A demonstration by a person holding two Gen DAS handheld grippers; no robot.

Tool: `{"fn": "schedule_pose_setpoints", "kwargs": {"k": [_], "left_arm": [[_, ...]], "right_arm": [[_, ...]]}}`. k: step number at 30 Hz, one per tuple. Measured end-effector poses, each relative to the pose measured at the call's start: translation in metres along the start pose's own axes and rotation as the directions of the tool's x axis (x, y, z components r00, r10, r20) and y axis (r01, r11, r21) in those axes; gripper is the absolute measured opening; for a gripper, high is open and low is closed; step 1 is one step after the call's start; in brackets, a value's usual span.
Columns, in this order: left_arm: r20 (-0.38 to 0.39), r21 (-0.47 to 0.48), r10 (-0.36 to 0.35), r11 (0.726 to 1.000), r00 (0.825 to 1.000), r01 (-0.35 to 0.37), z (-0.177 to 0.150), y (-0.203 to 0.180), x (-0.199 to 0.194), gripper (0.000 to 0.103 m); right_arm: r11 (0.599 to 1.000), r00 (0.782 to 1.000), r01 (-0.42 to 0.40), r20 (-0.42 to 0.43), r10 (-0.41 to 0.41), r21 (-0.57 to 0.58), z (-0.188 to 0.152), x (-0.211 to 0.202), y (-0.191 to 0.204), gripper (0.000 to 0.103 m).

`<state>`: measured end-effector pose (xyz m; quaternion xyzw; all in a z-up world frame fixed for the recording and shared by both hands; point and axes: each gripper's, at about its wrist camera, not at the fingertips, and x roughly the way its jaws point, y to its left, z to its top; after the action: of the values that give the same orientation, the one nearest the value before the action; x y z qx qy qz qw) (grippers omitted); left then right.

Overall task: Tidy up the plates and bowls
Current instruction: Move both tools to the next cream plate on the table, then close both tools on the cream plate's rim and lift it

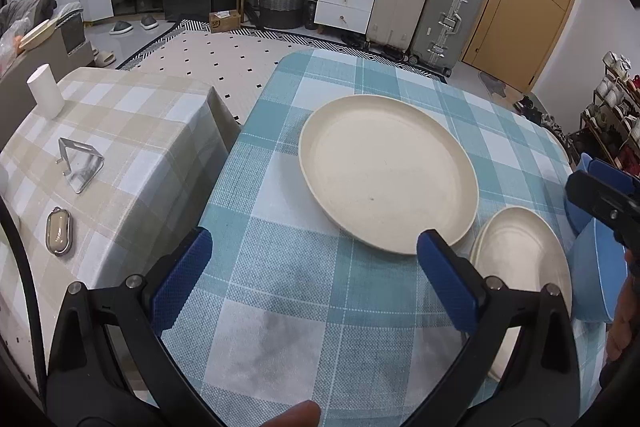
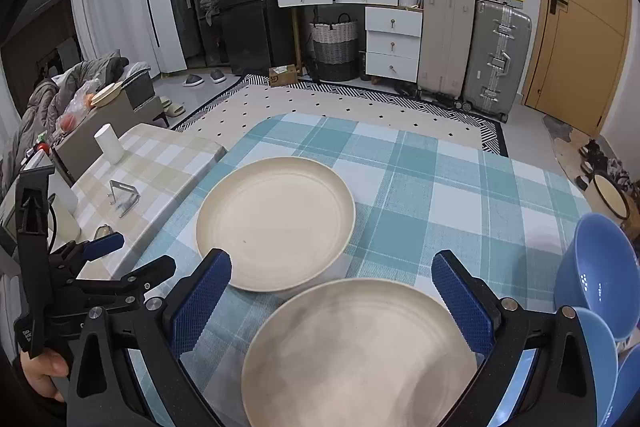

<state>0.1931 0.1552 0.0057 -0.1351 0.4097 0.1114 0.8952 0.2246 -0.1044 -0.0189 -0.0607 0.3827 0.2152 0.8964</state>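
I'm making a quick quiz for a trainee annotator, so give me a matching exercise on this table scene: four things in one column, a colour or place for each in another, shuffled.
Things:
1. large plate
2. bowls
3. white cup
4. left tool

Descriptions:
A. blue, at the right edge of the teal checked table
B. open, over bare teal cloth
C. cream, alone mid-table
D. standing on the beige checked table

Pairs: 1-C, 2-A, 3-D, 4-B

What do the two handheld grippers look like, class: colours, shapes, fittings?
Both the left gripper and the right gripper have black, triangular-cutout frames with silver bolts. Their fingers carry blue cross-hatched pads. No sleeves or cables are visible.
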Motion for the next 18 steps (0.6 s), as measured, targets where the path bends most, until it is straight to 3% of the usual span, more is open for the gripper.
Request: {"fn": "schedule_pose_setpoints", "kwargs": {"k": [12,18], "left_arm": [[-0.053,-0.032,0.007,0.999,0.999,-0.009,0.015,0.009,0.032,0.102],[-0.083,-0.054,-0.013,0.999,0.996,0.009,0.017,0.012,0.053,0.094]], "right_arm": [[1.0,0.997,-0.02,-0.071,0.02,0.007,0.014,0.051,-0.005,0.102],[0.998,0.992,-0.041,-0.115,0.046,0.041,0.011,0.081,-0.014,0.099]]}}
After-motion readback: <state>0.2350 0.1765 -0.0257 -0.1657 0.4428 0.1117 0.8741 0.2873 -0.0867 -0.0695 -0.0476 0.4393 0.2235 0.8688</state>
